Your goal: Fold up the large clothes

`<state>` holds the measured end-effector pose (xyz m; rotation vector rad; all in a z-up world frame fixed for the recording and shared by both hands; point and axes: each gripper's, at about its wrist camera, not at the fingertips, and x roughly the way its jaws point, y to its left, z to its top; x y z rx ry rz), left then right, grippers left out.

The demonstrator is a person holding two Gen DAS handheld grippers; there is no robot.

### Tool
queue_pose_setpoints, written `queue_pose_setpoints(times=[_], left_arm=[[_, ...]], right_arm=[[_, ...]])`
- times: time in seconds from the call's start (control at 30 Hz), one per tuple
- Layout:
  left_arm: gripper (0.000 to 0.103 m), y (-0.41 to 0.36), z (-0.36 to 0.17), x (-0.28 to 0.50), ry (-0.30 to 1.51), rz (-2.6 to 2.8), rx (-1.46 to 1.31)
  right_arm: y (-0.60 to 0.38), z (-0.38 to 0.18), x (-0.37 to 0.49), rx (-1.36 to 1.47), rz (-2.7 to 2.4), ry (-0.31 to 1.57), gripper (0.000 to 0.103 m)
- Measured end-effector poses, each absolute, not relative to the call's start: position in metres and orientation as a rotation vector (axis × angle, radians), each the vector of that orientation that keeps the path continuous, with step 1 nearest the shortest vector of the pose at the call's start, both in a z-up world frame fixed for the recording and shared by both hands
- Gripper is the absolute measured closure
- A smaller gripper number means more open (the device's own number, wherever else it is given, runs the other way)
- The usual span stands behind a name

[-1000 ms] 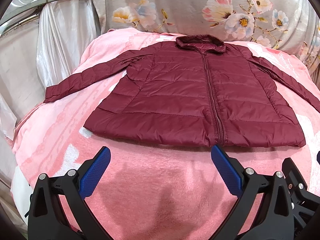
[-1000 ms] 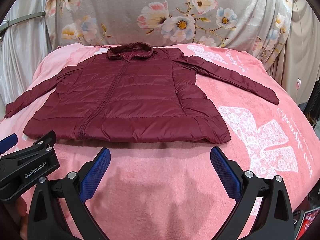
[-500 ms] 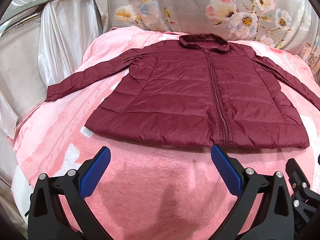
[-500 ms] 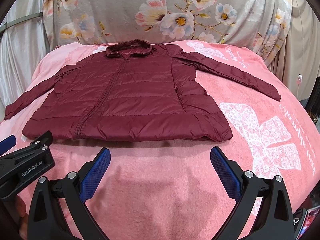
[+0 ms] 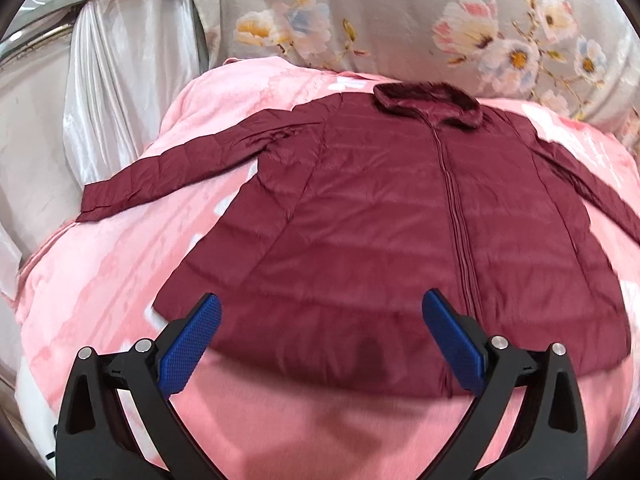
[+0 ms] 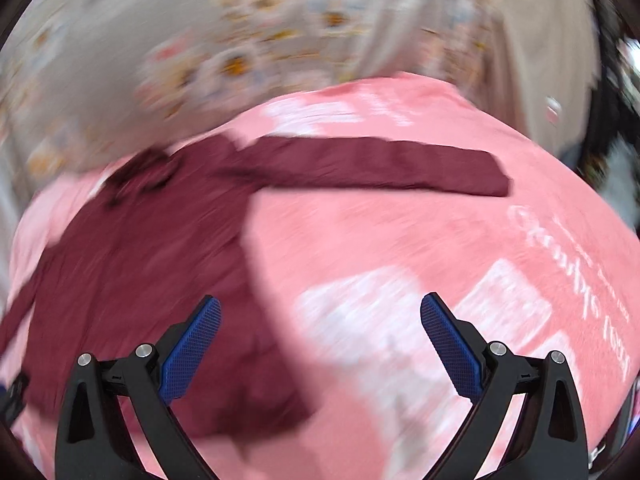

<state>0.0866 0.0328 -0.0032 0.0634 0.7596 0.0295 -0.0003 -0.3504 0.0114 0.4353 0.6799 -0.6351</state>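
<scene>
Blue-padded grippers: your left gripper point(image 5: 318, 340) and right gripper point(image 6: 320, 340) both gape wide, holding nothing.
Hem: your left gripper hangs over the near hem of the maroon quilted puffer jacket point(image 5: 400, 220), contact unclear.
Jacket: it lies flat, zipped, on the pink fleece blanket point(image 5: 320, 432), sleeves spread.
Progress: no fold made yet; you have everything left.
Far sleeve: your right view is motion-blurred; the right sleeve point(image 6: 380, 164) is readable, little else.
</scene>
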Motion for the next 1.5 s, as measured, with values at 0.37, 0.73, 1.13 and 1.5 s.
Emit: queue_pose_setpoints(times=[0.37, 0.73, 1.13, 1.5], left_arm=[[0.005, 0.013, -0.001, 0.151, 0.741, 0.066, 0.087], [0.005, 0.003, -0.022, 0.188, 0.784, 0.072, 0.111], [0.005, 0.039, -0.033, 0.199, 0.824, 0.16, 0.076], [0.005, 0.078, -0.045, 0.197, 0.86, 0.17, 0.023]], right_arm=[[-0.541, -0.039, 0.004, 0.784, -0.877, 0.63, 0.005], [-0.591, -0.059, 0.043, 0.789, -0.963, 0.6, 0.084], [-0.399, 0.073, 0.191, 0.361, -0.423, 0.452, 0.098], [-0.16, 0.002, 0.3, 0.127, 0.091, 0.756, 0.098]])
